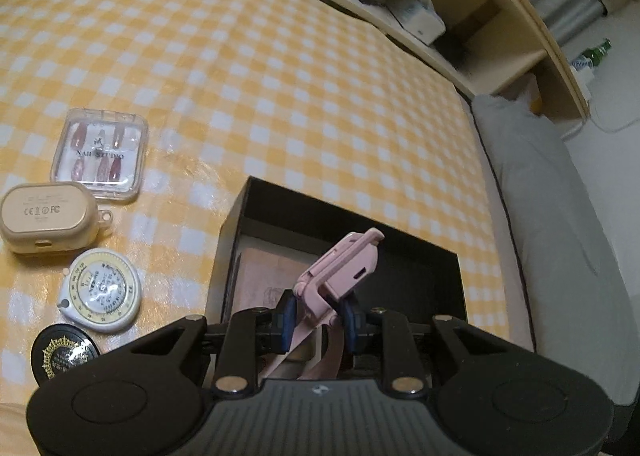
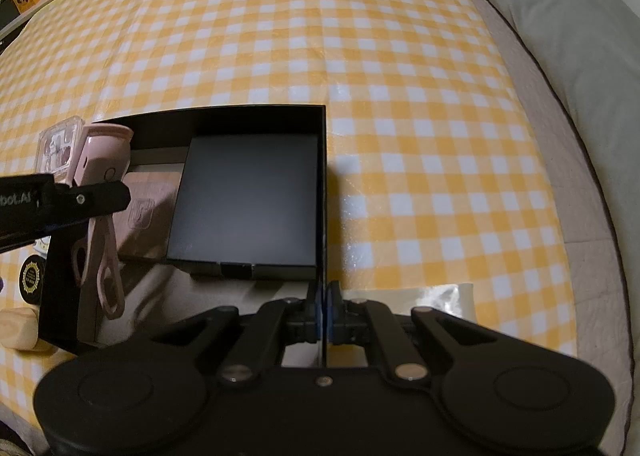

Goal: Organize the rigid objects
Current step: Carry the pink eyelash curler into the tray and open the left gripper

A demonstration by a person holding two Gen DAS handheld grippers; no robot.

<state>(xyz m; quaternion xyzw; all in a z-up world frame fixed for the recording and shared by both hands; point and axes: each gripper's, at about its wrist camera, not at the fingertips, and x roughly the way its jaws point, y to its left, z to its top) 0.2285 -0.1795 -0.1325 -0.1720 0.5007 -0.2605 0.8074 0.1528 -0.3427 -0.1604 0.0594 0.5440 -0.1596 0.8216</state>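
Pink plastic folding gadget with looped scissor-style handles [image 1: 340, 276]: clamped between the pads of the left gripper [image 1: 318, 316], head up and tilted, loops hanging toward the camera. It hangs over the open black cardboard box [image 1: 240, 215], at that box's left side, not yet on the floor of it.

Right gripper [image 2: 323, 306]: jaws pinched fully together on the box's thin right wall [image 2: 323, 191], apparently steadying it.

Step in hand, as I judge it: lowering the pink gadget into the box. To do it well, bring it down into the free strip between the box's left wall and the flat black inner box [image 2: 244, 207], lay it flat rather than drop it on its head, and release only once the loops rest. Keep the right grip firm so the box does not slide.

View differences:
- Left wrist view alone shows the items waiting left of the box: clear nail-set case [image 1: 100, 155], beige earbud case [image 1: 48, 215], round cream tape measure [image 1: 102, 292], black round tin with gold print [image 1: 64, 352].
- Right wrist view alone shows the box interior clearly: the inner black box fills its right part; a pinkish flat card [image 2: 148, 211] lies left of it, beneath the gadget.
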